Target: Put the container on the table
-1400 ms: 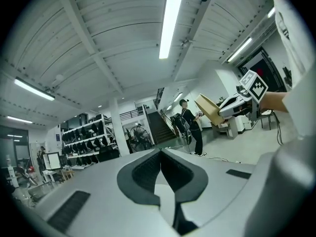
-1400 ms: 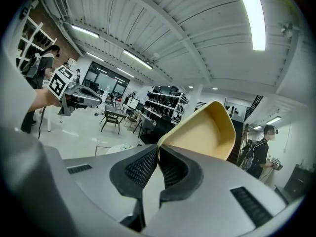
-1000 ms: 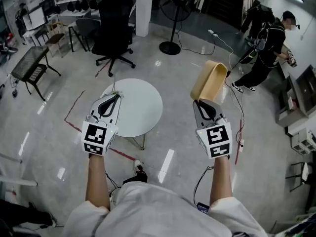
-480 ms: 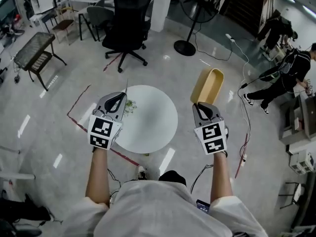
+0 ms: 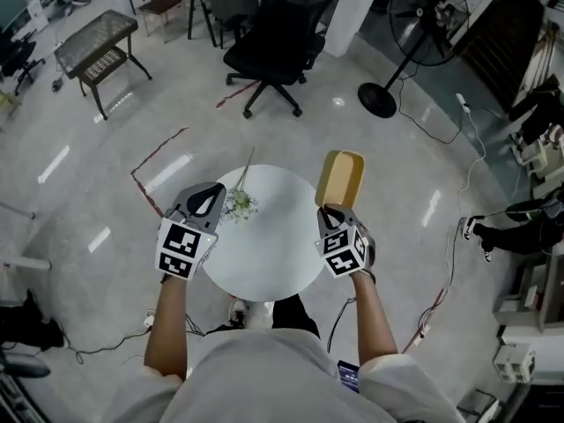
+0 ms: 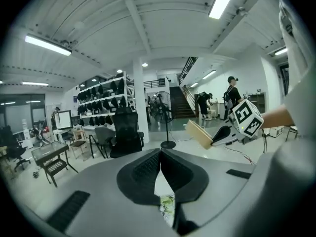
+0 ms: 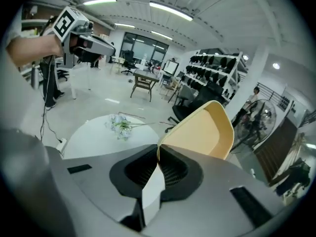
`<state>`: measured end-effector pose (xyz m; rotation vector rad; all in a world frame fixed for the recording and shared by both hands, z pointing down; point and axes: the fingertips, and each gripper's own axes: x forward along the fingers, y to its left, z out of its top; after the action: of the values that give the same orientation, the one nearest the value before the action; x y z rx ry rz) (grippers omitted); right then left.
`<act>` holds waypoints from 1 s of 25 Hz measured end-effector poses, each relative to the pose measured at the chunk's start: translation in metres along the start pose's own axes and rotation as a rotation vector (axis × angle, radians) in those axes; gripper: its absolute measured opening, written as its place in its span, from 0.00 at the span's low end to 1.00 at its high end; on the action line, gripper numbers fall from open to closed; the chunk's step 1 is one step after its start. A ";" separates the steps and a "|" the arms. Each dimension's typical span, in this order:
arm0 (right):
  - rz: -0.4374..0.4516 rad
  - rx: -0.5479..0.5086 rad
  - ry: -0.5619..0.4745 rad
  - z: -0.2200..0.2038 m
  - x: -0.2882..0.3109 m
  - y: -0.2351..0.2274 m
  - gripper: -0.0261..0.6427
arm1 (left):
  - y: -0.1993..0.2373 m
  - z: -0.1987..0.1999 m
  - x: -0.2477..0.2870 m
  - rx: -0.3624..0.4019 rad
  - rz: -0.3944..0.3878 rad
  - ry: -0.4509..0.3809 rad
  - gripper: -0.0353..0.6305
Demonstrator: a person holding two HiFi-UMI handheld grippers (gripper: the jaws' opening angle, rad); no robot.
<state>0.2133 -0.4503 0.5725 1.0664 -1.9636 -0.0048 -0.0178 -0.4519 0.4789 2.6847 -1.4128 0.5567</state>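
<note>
A tan-yellow, oblong container [image 5: 340, 179] with rounded corners and a shallow open hollow was held steeply tilted. Its near rim was clamped between the jaws of the right gripper [image 5: 330, 211], by the right edge of the round white table [image 5: 269, 258]. The jaws of the left gripper [image 5: 210, 192] were pressed together on nothing, just beside a sprig of flowers [image 5: 238, 204] laid on the table.

The right gripper [image 5: 333, 210] hides the near rim of the container [image 5: 341, 176] from me, and the flowers [image 6: 167, 204] below the left gripper [image 6: 160, 154] are a blurred sliver.
</note>
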 end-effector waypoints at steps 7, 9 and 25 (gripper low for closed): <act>0.236 -0.101 0.120 -0.045 0.143 0.009 0.09 | 0.028 -0.041 0.067 -0.089 0.106 0.126 0.08; 0.288 -0.134 0.152 -0.060 0.172 0.024 0.09 | 0.031 -0.058 0.077 -0.107 0.125 0.152 0.08; 0.432 -0.252 0.200 -0.094 0.221 0.078 0.15 | -0.001 -0.133 0.078 -0.219 0.160 0.287 0.08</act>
<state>0.1712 -0.5159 0.8128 0.4498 -1.9124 0.0842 -0.0148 -0.4842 0.6298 2.2338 -1.5131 0.7187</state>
